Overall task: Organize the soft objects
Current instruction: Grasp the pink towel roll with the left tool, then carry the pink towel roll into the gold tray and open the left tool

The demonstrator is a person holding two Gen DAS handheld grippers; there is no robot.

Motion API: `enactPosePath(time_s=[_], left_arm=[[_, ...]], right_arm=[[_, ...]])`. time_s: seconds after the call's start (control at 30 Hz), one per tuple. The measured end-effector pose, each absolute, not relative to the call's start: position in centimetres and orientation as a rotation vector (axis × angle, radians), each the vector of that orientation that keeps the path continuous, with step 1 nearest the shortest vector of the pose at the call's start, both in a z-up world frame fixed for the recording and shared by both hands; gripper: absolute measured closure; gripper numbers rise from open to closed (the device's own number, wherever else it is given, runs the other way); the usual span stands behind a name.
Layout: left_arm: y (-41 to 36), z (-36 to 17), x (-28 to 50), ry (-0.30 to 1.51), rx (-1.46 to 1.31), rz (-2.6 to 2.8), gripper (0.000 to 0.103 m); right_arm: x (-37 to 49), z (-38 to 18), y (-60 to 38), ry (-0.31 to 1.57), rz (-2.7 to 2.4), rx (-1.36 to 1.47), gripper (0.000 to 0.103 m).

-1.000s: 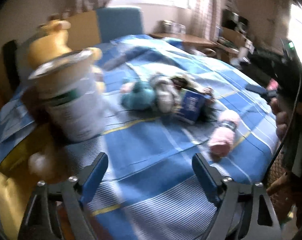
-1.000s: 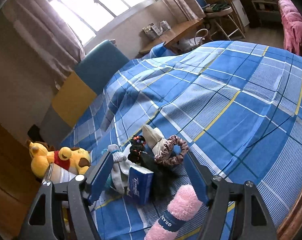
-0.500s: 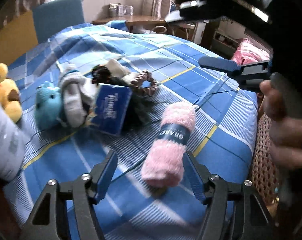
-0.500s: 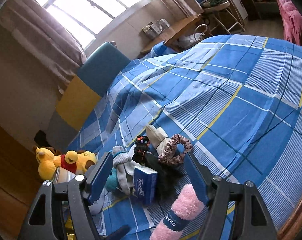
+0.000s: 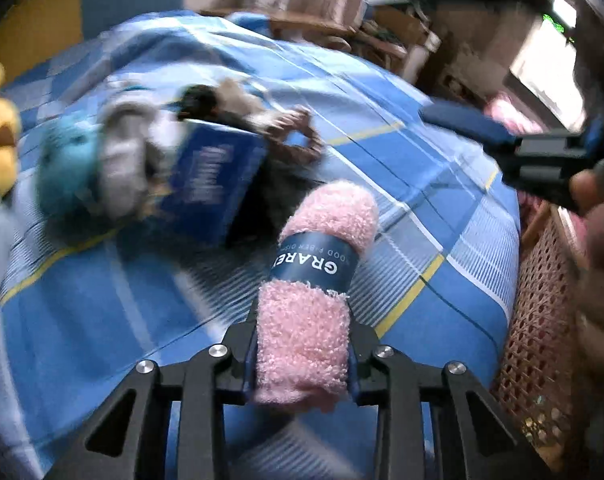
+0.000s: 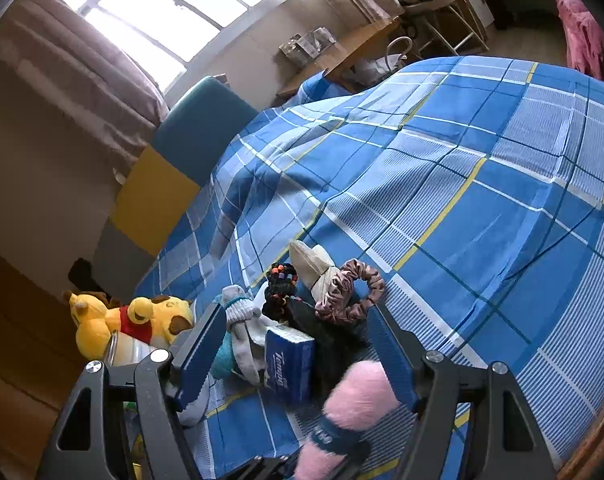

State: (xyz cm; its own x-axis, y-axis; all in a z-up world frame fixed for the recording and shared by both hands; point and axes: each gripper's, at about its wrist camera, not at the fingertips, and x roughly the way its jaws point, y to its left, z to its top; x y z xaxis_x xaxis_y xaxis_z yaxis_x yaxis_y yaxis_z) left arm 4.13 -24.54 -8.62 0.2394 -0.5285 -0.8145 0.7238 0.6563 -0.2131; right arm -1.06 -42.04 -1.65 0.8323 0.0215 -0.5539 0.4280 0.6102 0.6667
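My left gripper (image 5: 302, 354) is shut on the near end of a rolled pink fluffy towel (image 5: 314, 280) with a dark blue band; the towel also shows low in the right wrist view (image 6: 354, 404). Behind it on the blue plaid bed lies a pile: a blue tissue pack (image 6: 287, 362), grey socks (image 6: 239, 320), a teal plush (image 5: 65, 168), a pink scrunchie (image 6: 348, 292), dark hair ties (image 6: 279, 280). My right gripper (image 6: 297, 354) is open, hovering above the pile, and is seen at the right of the left wrist view (image 5: 462, 124).
A yellow bear plush (image 6: 129, 320) and a white can (image 6: 127, 350) sit at the bed's left edge. A woven wicker basket (image 5: 542, 320) stands beside the bed on the right. A blue and yellow headboard (image 6: 173, 160), desk and chair are behind.
My left gripper has moved forward onto the pink towel and shut on its near end. The right gripper has barely moved.
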Motion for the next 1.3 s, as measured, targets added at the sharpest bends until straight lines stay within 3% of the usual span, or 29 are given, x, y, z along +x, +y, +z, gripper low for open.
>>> enactPosePath(time_s=[0.43, 0.63, 1.0, 1.03, 1.13, 1.3], left_arm=[[-10.9, -9.7, 3.4, 0.939, 0.118, -0.481, 0.07], [-10.3, -10.3, 2.6, 0.891, 0.134, -0.495, 0.07], [-10.8, -10.0, 2.5, 0.861, 0.158, -0.501, 0.069], [-10.8, -10.0, 2.6, 0.86, 0.157, -0.501, 0.069], [-10.8, -10.0, 2.5, 0.853, 0.163, -0.503, 0.069], [-10.8, -10.0, 2.2, 0.846, 0.165, -0.502, 0.069]], right_arm=[[2.4, -2.3, -38.5, 0.779, -0.214, 0.678, 0.029], [4.7, -4.7, -36.8, 0.959, -0.237, 0.676, 0.031], [10.9, -7.6, -33.5, 1.047, -0.3, 0.552, 0.031], [11.2, -8.0, -33.3, 1.065, -0.306, 0.533, 0.04], [11.5, -8.1, -32.7, 1.074, -0.31, 0.462, 0.049], [11.4, -7.7, -32.0, 1.077, -0.287, 0.416, 0.053]])
